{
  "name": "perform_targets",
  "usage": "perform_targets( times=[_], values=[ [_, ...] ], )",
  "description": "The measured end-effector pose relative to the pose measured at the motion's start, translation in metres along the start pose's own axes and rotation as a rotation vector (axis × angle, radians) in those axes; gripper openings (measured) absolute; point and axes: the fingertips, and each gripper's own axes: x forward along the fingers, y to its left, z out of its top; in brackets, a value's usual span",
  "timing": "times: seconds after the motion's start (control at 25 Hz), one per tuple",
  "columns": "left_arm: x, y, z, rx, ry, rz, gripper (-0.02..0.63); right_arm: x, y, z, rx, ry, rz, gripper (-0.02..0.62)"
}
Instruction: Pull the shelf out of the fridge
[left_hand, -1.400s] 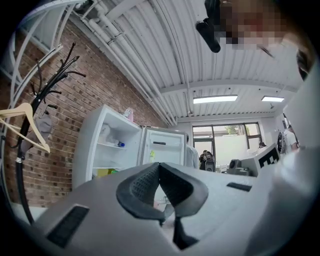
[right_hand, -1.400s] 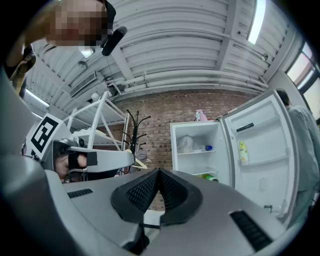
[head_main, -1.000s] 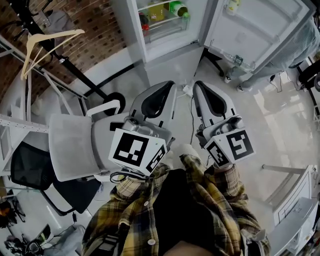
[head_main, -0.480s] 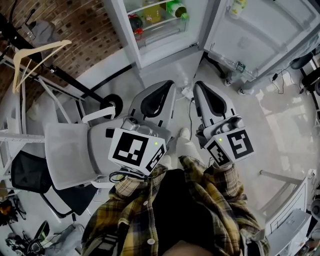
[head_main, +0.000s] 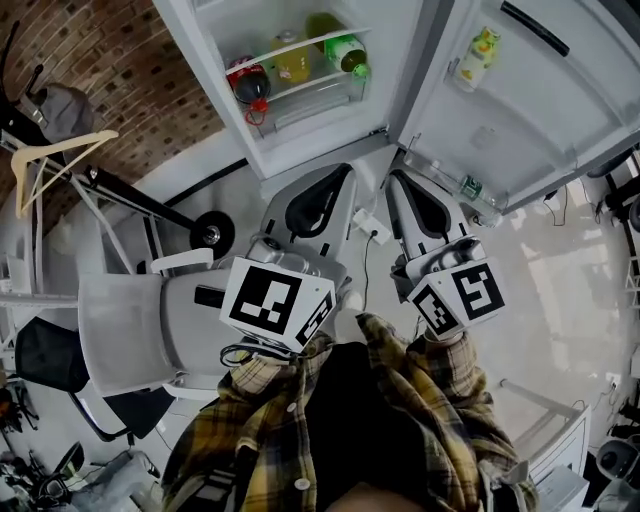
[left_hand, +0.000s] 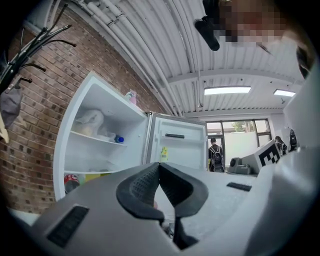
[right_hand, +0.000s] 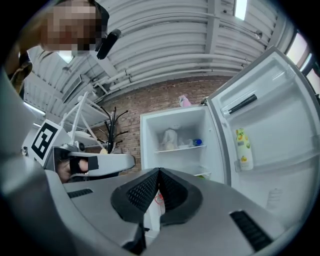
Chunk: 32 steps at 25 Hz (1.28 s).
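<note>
In the head view, you are holding the left tool (head_main: 338, 170) and the right tool (head_main: 394, 170) side by side at the centre of the frame. Both are pointing up toward the open fridge (head_main: 205, 70) at the top. The shelf (head_main: 300, 42) is showing as a white front edge running across the bottles (head_main: 290, 62) at top centre, well apart from both tools. The door (head_main: 530, 90) is standing wide at upper right.

In the left gripper view, the left tool (left_hand: 159, 166) is clenched on nothing, its jaws meeting at the tip. The fridge is sitting at centre left, with shelf edges (left_hand: 92, 173) visible inside.

In the right gripper view, the right tool (right_hand: 159, 172) is likewise clenched and empty. The fridge is standing straight ahead above it.

To do this step well, you are going to need the jaws parted before you arrive. Approach level with the shelf's front edge, take it near the middle or with one tool toward each end, and draw it straight out. That should stop it from jamming or tipping whatever it is carrying.

Compared with a second ago, the fridge is lying lower and fuller in the head view, and more of its inside is showing. The tools are keeping the same closed pose, so you appear to be closing in.
</note>
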Motion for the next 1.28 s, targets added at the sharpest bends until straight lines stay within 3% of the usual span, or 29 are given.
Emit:
perform_targets(
  times=[0.32,0.68,1.28],
  values=[
    [0.042,0.007,-0.005,0.001,-0.002,0.056,0.003,0.02,-0.043,-0.001,0.018,0.005,0.049,0.017],
    [0.061,0.031,-0.011,-0.026,0.003,0.109,0.003,0.049,-0.056,-0.011,0.042,0.039,0.102,0.017],
    [0.111,0.08,-0.001,-0.009,-0.013,0.099,0.003,0.111,-0.079,-0.01,0.051,0.025,0.118,0.017]
  ],
)
